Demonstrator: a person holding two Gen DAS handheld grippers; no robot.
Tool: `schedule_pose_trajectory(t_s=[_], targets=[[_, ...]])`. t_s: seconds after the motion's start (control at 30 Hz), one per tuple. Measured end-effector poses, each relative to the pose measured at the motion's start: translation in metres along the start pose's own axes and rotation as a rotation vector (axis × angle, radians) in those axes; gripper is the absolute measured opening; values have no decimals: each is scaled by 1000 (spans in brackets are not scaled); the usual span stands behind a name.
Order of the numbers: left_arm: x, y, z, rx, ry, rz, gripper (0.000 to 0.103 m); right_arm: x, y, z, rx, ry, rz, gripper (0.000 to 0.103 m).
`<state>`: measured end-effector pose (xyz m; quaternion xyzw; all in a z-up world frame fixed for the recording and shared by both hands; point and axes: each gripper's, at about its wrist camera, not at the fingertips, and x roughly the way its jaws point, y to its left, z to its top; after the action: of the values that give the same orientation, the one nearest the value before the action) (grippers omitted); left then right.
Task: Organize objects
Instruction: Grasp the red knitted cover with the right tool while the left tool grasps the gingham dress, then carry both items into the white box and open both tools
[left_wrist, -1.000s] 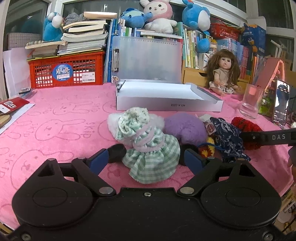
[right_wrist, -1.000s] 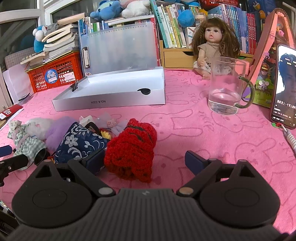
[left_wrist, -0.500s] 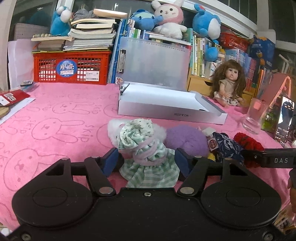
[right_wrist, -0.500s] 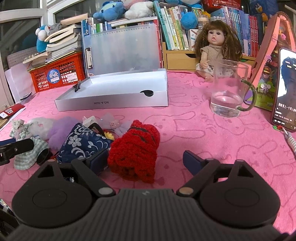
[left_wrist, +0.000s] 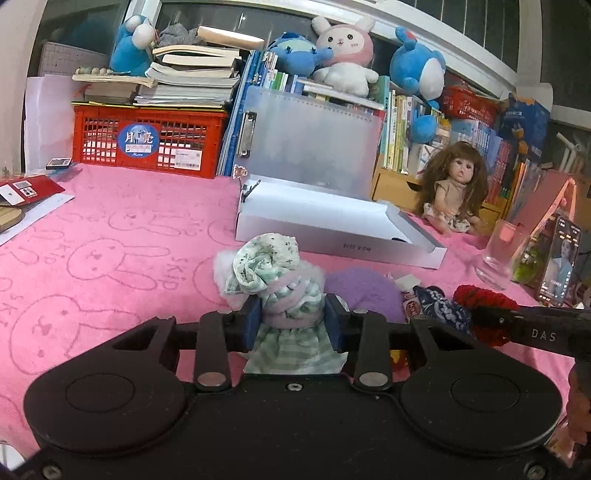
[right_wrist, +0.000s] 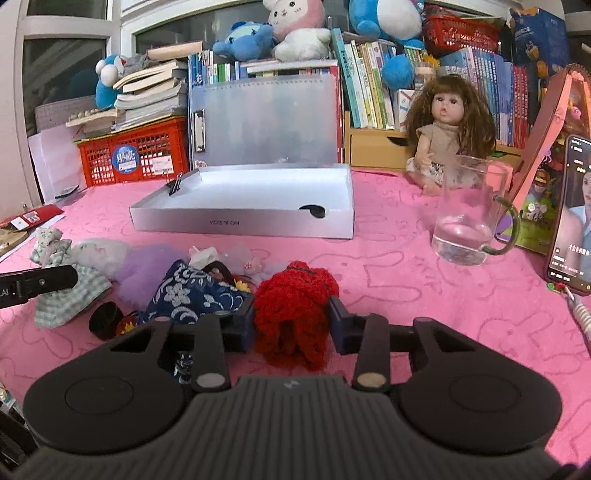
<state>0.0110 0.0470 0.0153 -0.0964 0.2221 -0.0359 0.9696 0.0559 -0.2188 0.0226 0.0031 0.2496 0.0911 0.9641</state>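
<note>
A small green checked doll dress (left_wrist: 291, 347) with a floral top lies on the pink towel, and my left gripper (left_wrist: 293, 325) is closing on it, both blue pads pressing its waist. In the right wrist view a red knitted garment (right_wrist: 295, 291) sits between the pads of my right gripper (right_wrist: 291, 325), whose jaws are closing and squeeze its sides. Between the two lie a purple fluffy piece (left_wrist: 362, 291) and a blue floral pouch (right_wrist: 192, 295). An open white box (right_wrist: 240, 221) stands just behind the pile.
A glass mug (right_wrist: 461, 221) with a little water and a lit phone (right_wrist: 572, 221) stand to the right. A long-haired doll (right_wrist: 447, 122) sits behind them. A red crate (left_wrist: 147, 140), stacked books and plush toys line the back. A small black ring (right_wrist: 105, 319) lies by the pouch.
Both grippers went from wide open to closed: the left around the green dress, the right around the red knit. The left view has rolled slightly; neither hand has travelled.
</note>
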Motion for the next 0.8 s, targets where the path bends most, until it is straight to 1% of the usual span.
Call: schedule_pose_trajectory(t_s=[0.23, 0.4, 0.6, 0.8], targets=[[-10, -3, 11, -7, -42, -27, 34, -8, -6, 4, 24, -54, -26, 42], [-13, -8, 21, 6, -64, -43, 34, -11, -9, 9, 34, -79, -37, 42], [-3, -7, 39, -8, -58, -72, 34, -12, -14, 19, 59, -107, -41, 42], [13, -3, 62, -15, -44, -102, 34, -9, -22, 31, 95, -106, -23, 42]])
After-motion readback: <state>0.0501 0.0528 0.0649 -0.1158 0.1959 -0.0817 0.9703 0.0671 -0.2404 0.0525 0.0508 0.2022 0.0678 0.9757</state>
